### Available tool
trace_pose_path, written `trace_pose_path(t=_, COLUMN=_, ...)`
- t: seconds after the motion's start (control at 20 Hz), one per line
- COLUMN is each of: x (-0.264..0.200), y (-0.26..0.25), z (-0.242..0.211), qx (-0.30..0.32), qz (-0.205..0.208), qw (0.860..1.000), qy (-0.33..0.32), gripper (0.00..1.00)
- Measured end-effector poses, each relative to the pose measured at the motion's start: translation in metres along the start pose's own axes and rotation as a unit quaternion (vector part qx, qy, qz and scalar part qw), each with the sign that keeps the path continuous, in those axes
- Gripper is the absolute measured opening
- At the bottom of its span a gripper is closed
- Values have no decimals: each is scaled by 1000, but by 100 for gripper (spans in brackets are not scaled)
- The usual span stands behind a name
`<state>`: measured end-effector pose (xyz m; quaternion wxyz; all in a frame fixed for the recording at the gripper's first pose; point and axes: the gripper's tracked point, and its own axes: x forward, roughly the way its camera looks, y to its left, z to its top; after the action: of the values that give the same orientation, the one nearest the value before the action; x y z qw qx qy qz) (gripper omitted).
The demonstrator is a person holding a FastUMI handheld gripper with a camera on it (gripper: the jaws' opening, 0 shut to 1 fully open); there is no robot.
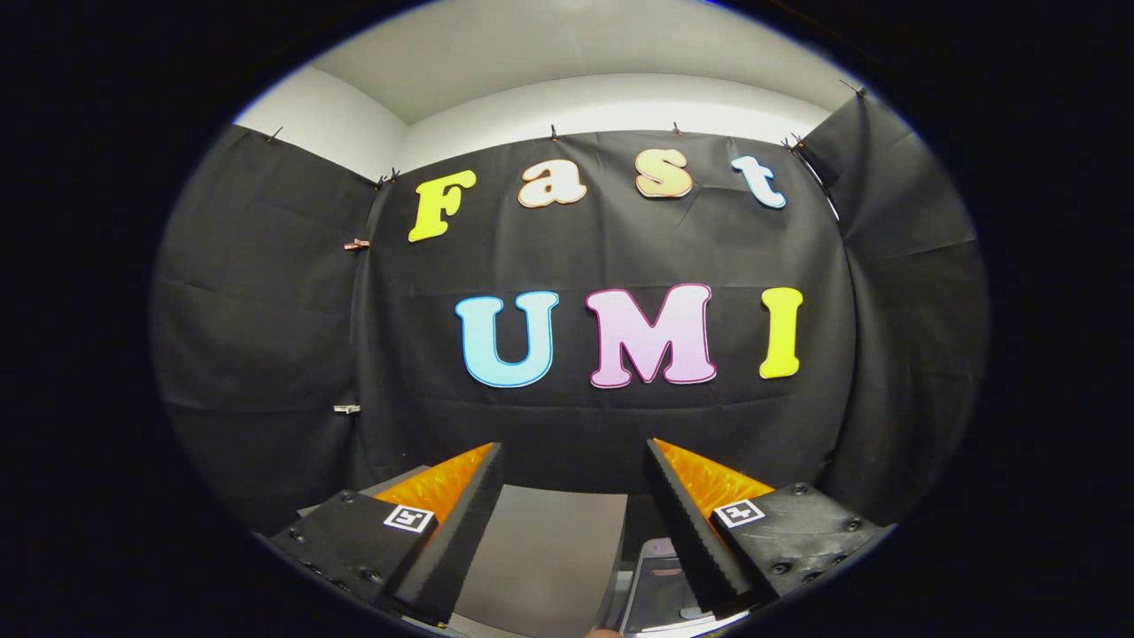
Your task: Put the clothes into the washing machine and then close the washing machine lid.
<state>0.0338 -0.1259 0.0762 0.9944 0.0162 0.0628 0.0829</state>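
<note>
Here the gripper [574, 505] stands open and empty, aimed at the booth wall, a grey flat surface [540, 554] showing between its fingers at 6 o'clock; clothes and lid unseen, progress cannot be judged.

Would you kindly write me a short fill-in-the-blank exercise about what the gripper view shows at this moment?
1. The gripper has its fingers ____, with nothing held between them.
2. Between and below the fingers lies a flat ____ surface.
3. Beyond the fingers hangs the booth's ____ cloth wall.
4. Above the cloth wall, the ceiling looks ____.

Missing words: open; grey; black; white
</note>
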Motion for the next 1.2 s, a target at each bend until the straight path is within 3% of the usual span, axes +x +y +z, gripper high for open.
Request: trace_pose_path(t=1.2, x=-2, y=-5, z=8, qx=7, qz=3, qw=1000, qy=-6, gripper=99)
